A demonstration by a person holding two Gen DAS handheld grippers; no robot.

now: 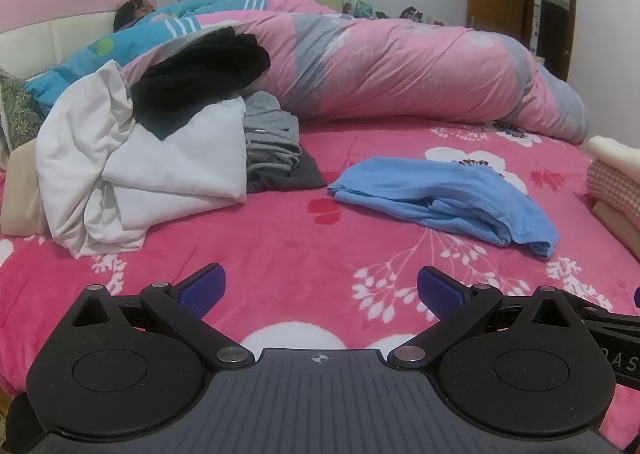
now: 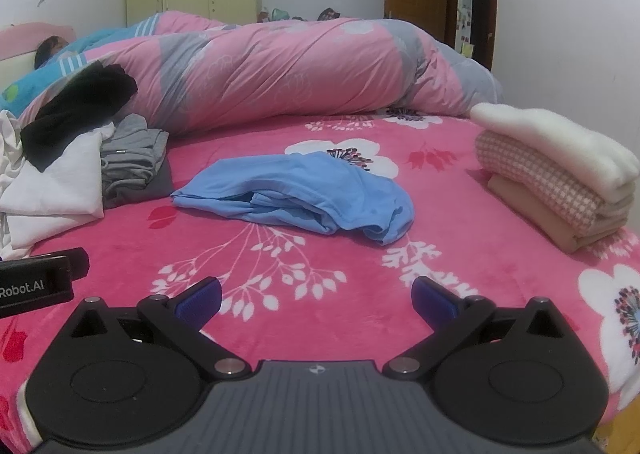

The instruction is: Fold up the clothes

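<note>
A crumpled light blue garment (image 1: 444, 197) (image 2: 304, 193) lies on the pink flowered bedsheet (image 1: 280, 238) (image 2: 280, 254), ahead of both grippers. My left gripper (image 1: 322, 290) is open with nothing between its blue pads, low over the sheet, short of the garment and to its left. My right gripper (image 2: 316, 296) is also open and empty, just short of the garment's near edge. A heap of unfolded clothes sits at the left: white fabric (image 1: 132, 173) (image 2: 52, 181), a black garment (image 1: 200, 81) (image 2: 76, 109) and grey garments (image 1: 272, 145) (image 2: 132, 157).
A stack of folded clothes (image 2: 560, 177) (image 1: 616, 181) sits at the right side of the bed. A rolled pink and grey quilt (image 1: 400, 69) (image 2: 300, 69) runs across the back; a person (image 1: 134, 11) lies under it by the headboard. The left gripper's body (image 2: 36, 286) shows at left.
</note>
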